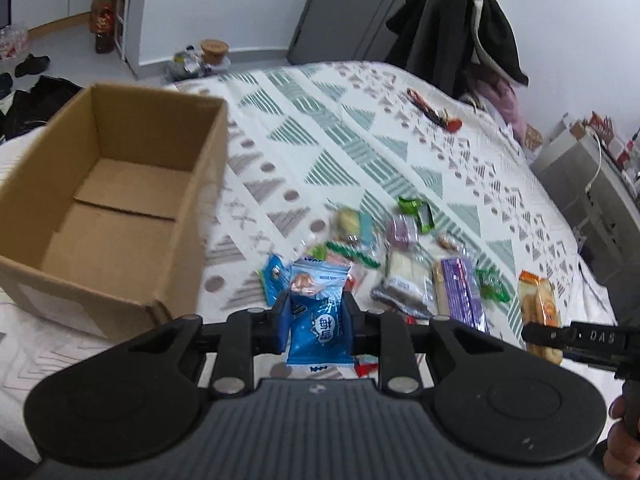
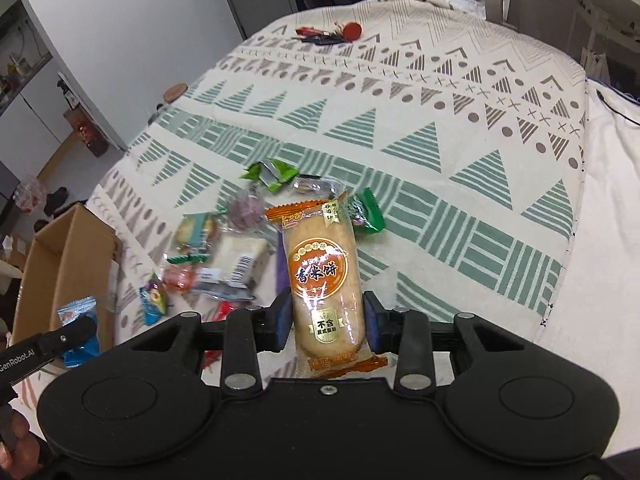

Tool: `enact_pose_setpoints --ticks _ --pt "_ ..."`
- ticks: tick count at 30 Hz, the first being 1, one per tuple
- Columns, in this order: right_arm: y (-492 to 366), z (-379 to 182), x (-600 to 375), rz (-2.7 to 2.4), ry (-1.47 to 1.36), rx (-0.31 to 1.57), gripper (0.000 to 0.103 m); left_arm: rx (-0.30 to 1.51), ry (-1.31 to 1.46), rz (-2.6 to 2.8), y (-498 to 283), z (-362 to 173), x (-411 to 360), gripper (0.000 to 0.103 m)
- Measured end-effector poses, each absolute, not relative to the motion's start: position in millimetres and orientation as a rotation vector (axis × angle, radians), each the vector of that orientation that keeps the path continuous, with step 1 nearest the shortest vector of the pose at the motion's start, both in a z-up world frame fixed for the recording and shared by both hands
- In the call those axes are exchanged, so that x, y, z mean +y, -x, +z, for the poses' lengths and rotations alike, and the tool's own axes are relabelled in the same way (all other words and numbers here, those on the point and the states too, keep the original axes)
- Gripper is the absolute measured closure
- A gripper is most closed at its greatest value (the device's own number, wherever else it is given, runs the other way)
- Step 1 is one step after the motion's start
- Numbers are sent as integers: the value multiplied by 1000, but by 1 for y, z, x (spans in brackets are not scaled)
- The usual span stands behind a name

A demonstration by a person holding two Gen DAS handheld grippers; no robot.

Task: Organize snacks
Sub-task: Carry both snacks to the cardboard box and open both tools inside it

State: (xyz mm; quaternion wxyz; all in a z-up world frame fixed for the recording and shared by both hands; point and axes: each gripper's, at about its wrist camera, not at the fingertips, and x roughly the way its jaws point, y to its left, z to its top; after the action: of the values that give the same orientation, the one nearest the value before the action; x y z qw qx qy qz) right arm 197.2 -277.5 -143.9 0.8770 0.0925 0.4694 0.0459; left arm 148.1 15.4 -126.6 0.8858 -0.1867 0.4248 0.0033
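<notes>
Left wrist view first: the left gripper (image 1: 316, 320) has its fingers pinched in on a glossy blue snack packet (image 1: 318, 312), a flat crinkly pouch with zigzag ends, held upright between the blue pads. Just to its left sits a cardboard box (image 1: 192, 208), plain brown corrugated, rectangular, top open, bottom flaps showing a seam. It rests on a bedspread (image 1: 360, 128) printed with green striped triangles, grey dots and crosses. Past the packet there's a loose pile of snacks (image 1: 400, 256) on the fabric: shiny green wrappers, a clear-wrapped pale bar, a purple foil block. Far right, the orange rice cracker pack (image 1: 538, 304) shows behind the black bar of the other tool.

Right wrist view: the right gripper (image 2: 326, 320) is closed onto the rice cracker pack (image 2: 324, 276), a long oval cracker in clear plastic with orange crimped ends and a round orange label, standing up between the pads, which press its sides. The pile (image 2: 224, 248) lies left of and behind it on the spread (image 2: 440, 120). The box (image 2: 76, 248) is at the far left edge, and the blue packet (image 2: 78, 320) appears beside it, lower left.
</notes>
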Motion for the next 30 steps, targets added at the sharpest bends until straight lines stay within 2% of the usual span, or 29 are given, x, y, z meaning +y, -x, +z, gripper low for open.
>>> enact_pose_setpoints --ticks 19,30 --pt "-177 -90 -186 249 -155 852 68 732 453 41 -129 -78 60 79" --pt "-192 -78 -124 350 -138 825 68 702 514 102 -132 -78 102 79"
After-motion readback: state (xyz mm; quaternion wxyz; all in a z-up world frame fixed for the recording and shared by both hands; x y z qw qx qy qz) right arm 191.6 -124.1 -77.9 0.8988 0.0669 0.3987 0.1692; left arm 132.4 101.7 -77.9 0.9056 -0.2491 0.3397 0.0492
